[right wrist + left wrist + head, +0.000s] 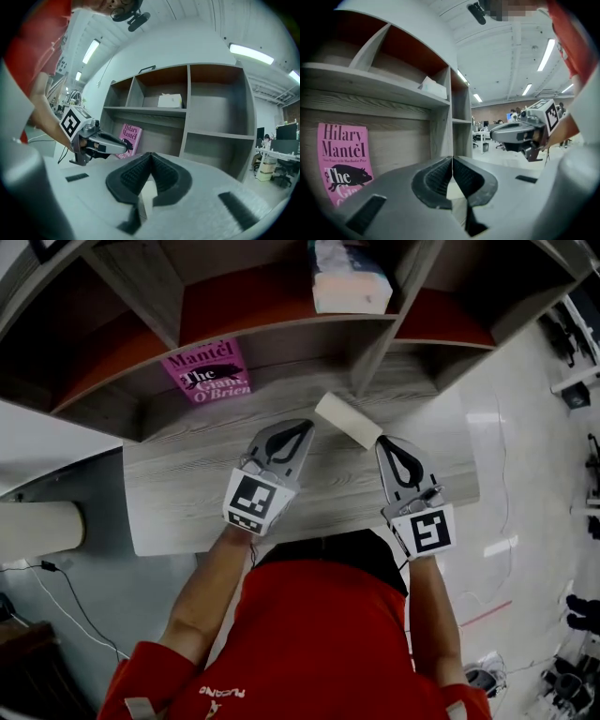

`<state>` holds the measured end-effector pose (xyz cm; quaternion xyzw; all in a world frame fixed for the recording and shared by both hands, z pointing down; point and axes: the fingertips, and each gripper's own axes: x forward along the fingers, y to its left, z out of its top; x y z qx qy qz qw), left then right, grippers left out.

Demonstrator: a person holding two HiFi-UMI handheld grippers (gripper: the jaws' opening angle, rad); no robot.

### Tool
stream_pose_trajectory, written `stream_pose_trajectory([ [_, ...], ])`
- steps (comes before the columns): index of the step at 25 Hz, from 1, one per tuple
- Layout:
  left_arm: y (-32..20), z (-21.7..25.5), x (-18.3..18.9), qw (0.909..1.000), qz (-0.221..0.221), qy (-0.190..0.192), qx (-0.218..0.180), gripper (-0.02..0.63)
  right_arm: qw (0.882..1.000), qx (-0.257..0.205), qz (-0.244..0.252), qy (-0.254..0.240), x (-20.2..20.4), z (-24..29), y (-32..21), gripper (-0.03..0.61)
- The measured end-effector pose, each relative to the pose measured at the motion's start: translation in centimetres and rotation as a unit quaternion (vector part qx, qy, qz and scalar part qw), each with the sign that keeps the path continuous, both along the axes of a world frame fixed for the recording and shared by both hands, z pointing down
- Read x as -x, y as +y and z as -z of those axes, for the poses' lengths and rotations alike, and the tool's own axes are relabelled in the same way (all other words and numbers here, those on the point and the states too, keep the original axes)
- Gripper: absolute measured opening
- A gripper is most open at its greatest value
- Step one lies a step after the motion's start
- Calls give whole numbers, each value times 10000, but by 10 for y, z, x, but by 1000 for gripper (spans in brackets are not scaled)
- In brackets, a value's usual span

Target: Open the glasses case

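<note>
The glasses case [348, 419], a cream, rounded oblong, lies slanted on the pale wood desk [187, 493] just in front of the shelf unit. My left gripper [307, 426] is shut and empty, its tips just left of the case's near-left end. Shut and empty as well, my right gripper [382, 441] has its tips beside the case's right end. In the left gripper view the closed jaws [452, 159] face the shelf back, and the right gripper [493, 135] hangs to the right. The right gripper view shows its closed jaws [150, 154] and the left gripper [130, 146] beyond.
A pink book [207, 371] leans in the lower shelf bay behind the left gripper. A tissue box [349, 282] sits on the shelf above. Shelf dividers [370, 357] rise just behind the case. A cream cylinder [37, 529] and cables [66, 592] lie left of the desk.
</note>
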<state>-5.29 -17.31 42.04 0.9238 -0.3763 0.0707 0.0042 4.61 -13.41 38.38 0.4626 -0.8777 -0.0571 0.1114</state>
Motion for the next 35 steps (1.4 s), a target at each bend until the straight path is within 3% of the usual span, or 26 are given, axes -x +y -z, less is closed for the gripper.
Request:
stream_pose_trajectory([
  [5,-22,-36,-4,9982,-54,-325,495,11,9992,329,-40,229,-3,-25,-20,11],
  [12,-39,-68,-9,9927,-40,-556,1069,14,9943,941,131,490,-6,-68,-38,109],
  [15,-45,-84,-16,9894,-105,-669,1284,73,9917,1070,217,685,-10,-91,-43,138],
  [24,-58,-147,-23,9673,-235,-1355,2130,166,9776,1712,401,1155,-21,-152,-49,243],
  [35,-67,-172,-30,9476,-562,-1688,2654,170,9608,2208,645,1546,-25,-186,-52,285],
])
